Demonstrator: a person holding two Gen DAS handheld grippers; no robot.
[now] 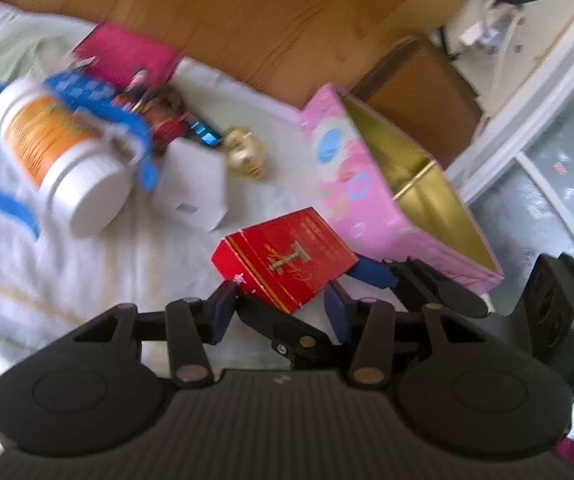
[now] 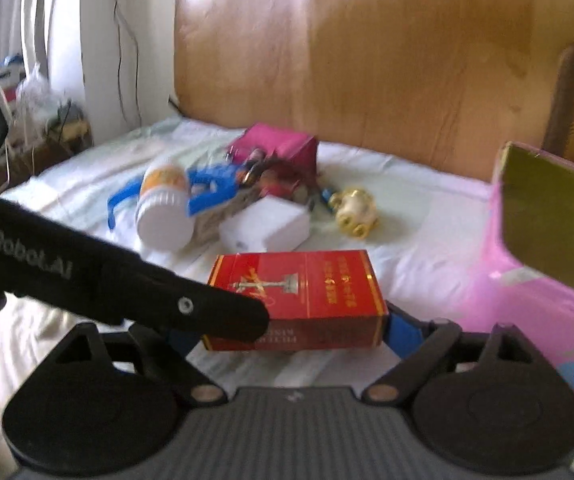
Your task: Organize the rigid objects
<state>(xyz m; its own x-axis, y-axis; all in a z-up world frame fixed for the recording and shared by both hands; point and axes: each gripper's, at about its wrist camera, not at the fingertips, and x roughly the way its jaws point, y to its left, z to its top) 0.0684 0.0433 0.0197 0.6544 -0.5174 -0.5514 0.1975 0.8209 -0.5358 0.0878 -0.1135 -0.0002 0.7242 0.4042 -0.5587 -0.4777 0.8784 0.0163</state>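
Red box: the red box [image 2: 299, 284] sits crosswise between the fingers of the right tongs [image 2: 291, 334], close in front of their body and apparently lifted off the sheet [image 1: 87, 272].
Right tongs: spread wide and clamped on the red box end to end; the right-hand blue pad presses its short end.
Left tongs: the left tongs [image 1: 279, 304] straddle the same box at its near edge, half spread; one black finger lies across the box's front face. I cannot tell whether the pads press on it.
To the right of the tongs: an open pink box [image 1: 351, 168] with a gold lining, just beside the red box.
Beyond the tongs: a white bottle [image 1: 59, 148] on its side, a blue strap [image 1: 99, 96], a small white box [image 1: 195, 188], a gold trinket [image 1: 245, 152] and a magenta box [image 1: 127, 54], heaped together, well apart from the red box.
In the way: the two tongs cross each other at the red box.
Hidden: the right tongs' left-hand pad is mostly behind the left finger.
Unclear: the heap is blurred.
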